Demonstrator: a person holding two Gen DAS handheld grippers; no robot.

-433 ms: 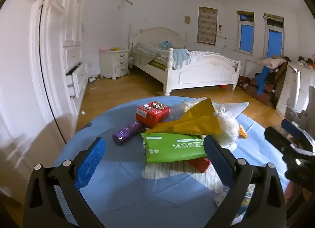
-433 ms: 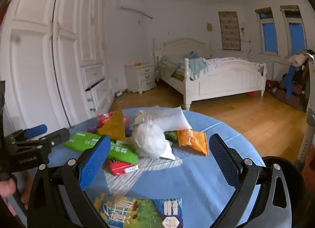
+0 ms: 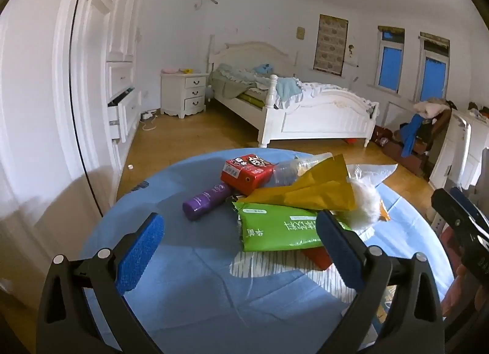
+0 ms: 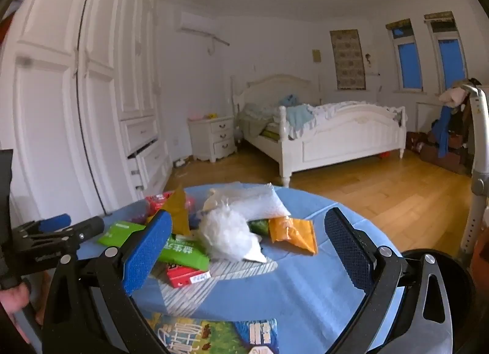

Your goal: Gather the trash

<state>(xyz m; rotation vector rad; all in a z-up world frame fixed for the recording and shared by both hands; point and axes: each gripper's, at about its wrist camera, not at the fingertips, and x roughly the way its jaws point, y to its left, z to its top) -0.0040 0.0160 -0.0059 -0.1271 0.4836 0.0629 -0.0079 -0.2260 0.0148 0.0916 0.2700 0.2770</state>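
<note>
Both tongs stand at full spread and hold nothing. Left gripper [image 3: 240, 247] hovers over the near part of the blue round table [image 3: 189, 286], bare cloth between its pads; right gripper [image 4: 247, 250] hovers likewise, its left pad overlapping the green packet [image 4: 180, 251] in view, though contact cannot be confirmed.

Trash location: heaped just ahead of both tongs, at mid-table. Nearest the left gripper lies the green packet [image 3: 278, 225], its long axis running crosswise to the fingers, torn end toward the purple bottle [image 3: 207, 201]. That bottle lies on its side ahead and left, long axis diagonal, one end toward the left gripper, the other toward the red box [image 3: 247, 170]. A yellow wrapper [image 3: 308, 192] rests on the packet. Ahead of the right gripper sit a white fluffy wad [image 4: 226, 234] and an orange packet [image 4: 293, 231], which runs away to the right.

Risks, as judged:
- Items overlap; closing on one could drag or tip its neighbours off the table edge.
- Bottle may roll if nudged sideways.
- Thin film wrappers may slip from the pads.
- Grippers work near each other; collision is possible.

No bin is clearly identifiable.
</note>
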